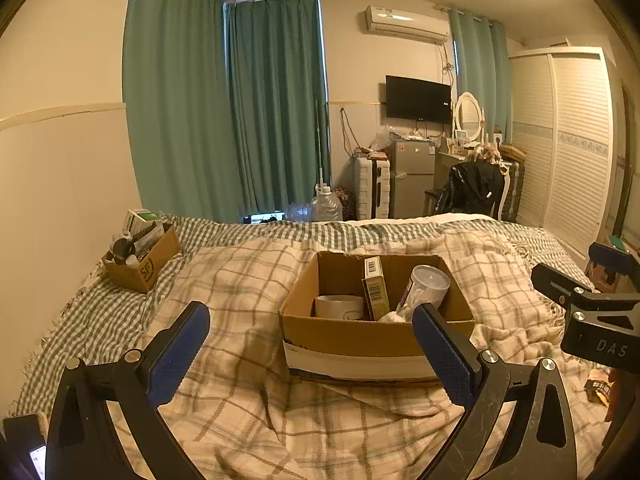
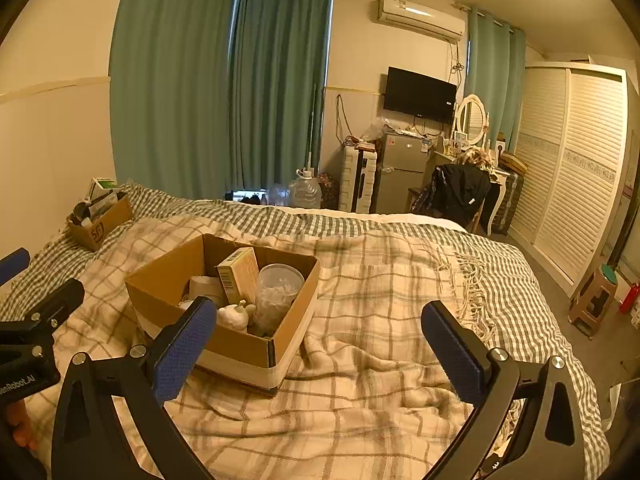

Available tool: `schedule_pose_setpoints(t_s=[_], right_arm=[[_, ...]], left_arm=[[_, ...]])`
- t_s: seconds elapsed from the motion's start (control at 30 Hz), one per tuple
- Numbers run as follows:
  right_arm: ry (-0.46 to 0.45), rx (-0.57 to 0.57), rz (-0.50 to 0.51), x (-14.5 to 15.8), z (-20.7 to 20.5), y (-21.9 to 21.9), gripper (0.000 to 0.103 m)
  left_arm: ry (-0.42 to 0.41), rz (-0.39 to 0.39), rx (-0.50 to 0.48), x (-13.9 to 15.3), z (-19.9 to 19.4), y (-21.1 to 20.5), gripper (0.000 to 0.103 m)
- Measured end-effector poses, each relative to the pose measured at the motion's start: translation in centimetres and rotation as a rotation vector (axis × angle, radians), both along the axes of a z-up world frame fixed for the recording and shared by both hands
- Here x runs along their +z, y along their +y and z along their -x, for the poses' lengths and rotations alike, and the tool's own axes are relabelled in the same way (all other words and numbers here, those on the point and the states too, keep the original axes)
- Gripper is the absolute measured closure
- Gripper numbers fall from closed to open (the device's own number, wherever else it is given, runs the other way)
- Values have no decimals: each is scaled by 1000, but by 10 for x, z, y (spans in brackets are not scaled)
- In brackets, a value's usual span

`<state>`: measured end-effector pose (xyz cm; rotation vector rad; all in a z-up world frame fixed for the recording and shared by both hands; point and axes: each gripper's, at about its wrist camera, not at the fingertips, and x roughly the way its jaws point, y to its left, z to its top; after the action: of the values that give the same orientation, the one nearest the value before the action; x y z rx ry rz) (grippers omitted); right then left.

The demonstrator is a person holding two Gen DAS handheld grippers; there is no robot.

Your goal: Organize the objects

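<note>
An open cardboard box [image 1: 360, 338] [image 2: 240, 346] sits on the plaid blanket in the middle of the bed. Inside it are a yellow carton [image 1: 376, 288] [image 2: 240, 274], a clear plastic cup [image 1: 428, 286] [image 2: 278, 288], a white roll [image 1: 338, 307] and a small white figure [image 2: 234, 316]. My left gripper [image 1: 310, 354] stands open just before the box, with nothing between its fingers. My right gripper [image 2: 320, 344] is open too, to the right of the box, over bare blanket. A smaller box [image 1: 140, 260] [image 2: 98, 224] full of several items rests at the bed's far left by the wall.
The bed's right edge drops to the floor, where a small stool [image 2: 592, 304] stands before a white louvred wardrobe [image 2: 572, 168]. Beyond the foot are water jugs [image 1: 326, 204], a small fridge [image 1: 412, 178] and a chair with a black jacket [image 1: 474, 190]. A phone [image 1: 38, 460] lies near left.
</note>
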<state>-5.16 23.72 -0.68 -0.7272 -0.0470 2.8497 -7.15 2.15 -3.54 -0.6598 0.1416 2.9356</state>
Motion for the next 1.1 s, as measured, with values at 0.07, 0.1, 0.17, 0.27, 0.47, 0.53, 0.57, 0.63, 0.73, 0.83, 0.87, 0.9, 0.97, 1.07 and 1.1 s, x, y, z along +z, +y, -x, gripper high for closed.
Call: schedule_pose_setpoints(t_s=[0.07, 0.1, 0.17, 0.27, 0.47, 0.53, 0.57, 0.63, 0.73, 0.83, 0.87, 0.9, 0.97, 1.07, 1.1], right_arm=[[-1, 2, -1, 1, 0, -1, 0], [-2, 2, -2, 0, 0, -2, 0], [-5, 4, 1, 0, 0, -2, 0], [-8, 5, 1, 0, 1, -2, 0], [-15, 4, 0, -1, 2, -2, 0], [-15, 5, 1, -1, 2, -2, 0], [-16, 5, 1, -1, 2, -2, 0], [-16, 4, 2, -1, 2, -1, 0], [-16, 7, 7, -1, 1, 0, 0], [-17, 8, 5, -1, 1, -1, 0], [-18, 8, 6, -1, 2, -1, 0], [-19, 9, 7, -1, 2, -1, 0], [-21, 12, 7, -1, 2, -1, 0], [-24, 13, 5, -1, 2, -1, 0], [-23, 13, 6, -1, 2, -1, 0]], left_arm=[[-3, -1, 1, 0, 0, -1, 0], [-6, -4, 1, 0, 0, -1, 0], [-12, -9, 1, 0, 1, -2, 0], [-14, -12, 3, 0, 2, -3, 0], [-15, -3, 0, -1, 2, 0, 0], [-17, -3, 0, -1, 2, 1, 0], [-20, -4, 1, -2, 3, 1, 0], [-25, -6, 1, -3, 3, 1, 0], [-27, -8, 1, -3, 3, 0, 0], [-25, -5, -5, -4, 3, 0, 0], [-25, -6, -6, -4, 3, 0, 0], [-26, -8, -4, -4, 3, 0, 0], [-32, -13, -4, -4, 4, -1, 0], [-33, -22, -3, -5, 3, -2, 0], [-33, -23, -3, -5, 3, -3, 0]])
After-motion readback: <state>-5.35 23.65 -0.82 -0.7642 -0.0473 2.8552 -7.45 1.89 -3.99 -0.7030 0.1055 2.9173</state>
